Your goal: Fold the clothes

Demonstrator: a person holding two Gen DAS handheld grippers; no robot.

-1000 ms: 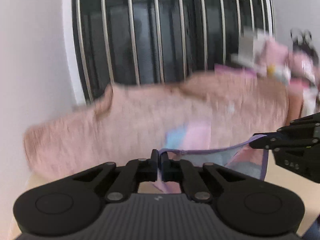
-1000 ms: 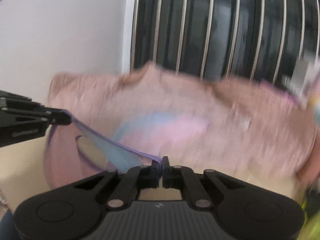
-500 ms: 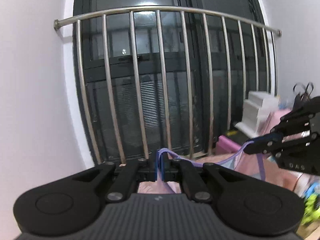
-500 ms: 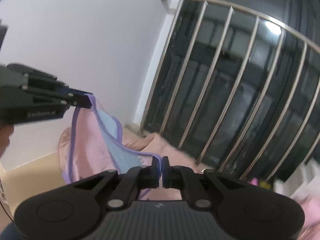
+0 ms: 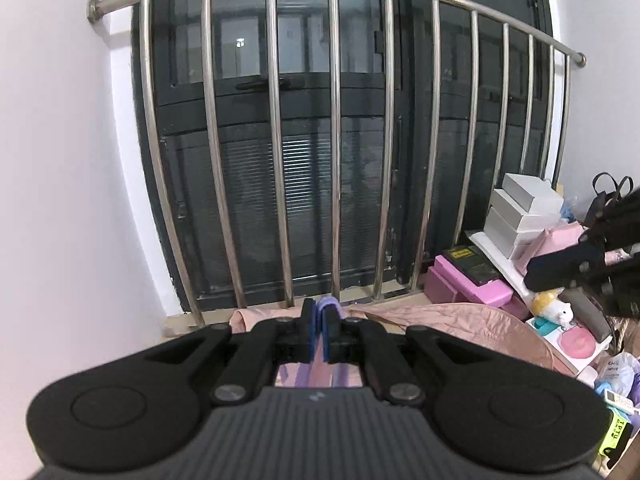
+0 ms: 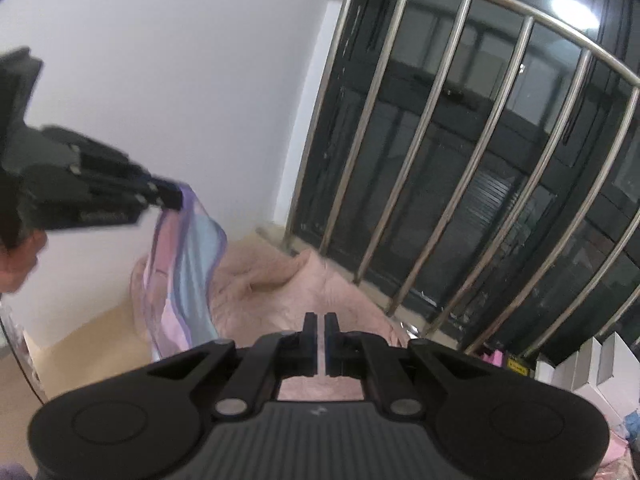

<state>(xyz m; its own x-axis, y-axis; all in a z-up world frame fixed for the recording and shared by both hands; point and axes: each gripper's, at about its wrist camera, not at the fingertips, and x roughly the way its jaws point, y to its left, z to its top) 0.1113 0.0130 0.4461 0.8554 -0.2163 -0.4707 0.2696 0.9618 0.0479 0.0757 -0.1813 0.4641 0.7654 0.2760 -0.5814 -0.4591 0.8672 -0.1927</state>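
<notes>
Steel railing [image 5: 336,128] with vertical bars across a dark window [image 5: 308,184], top rail curving wall to wall. White wall [image 5: 60,200] on the left. Off to the right, a whole heap of clutter: stack of white boxes [image 5: 520,212], a black and yellow box [image 5: 472,262] sitting on pink boxes [image 5: 468,290], small yellow and white plush toy [image 5: 554,308] just beside them. Black bag handles [image 5: 612,188] poking up behind. Round pink thing on a white tray [image 5: 578,342] lower down, plus a neon yellow strap with black lettering [image 5: 616,436] in the corner. Beige desk [image 6: 84,344] surface showing bottom left in the right wrist view.
</notes>
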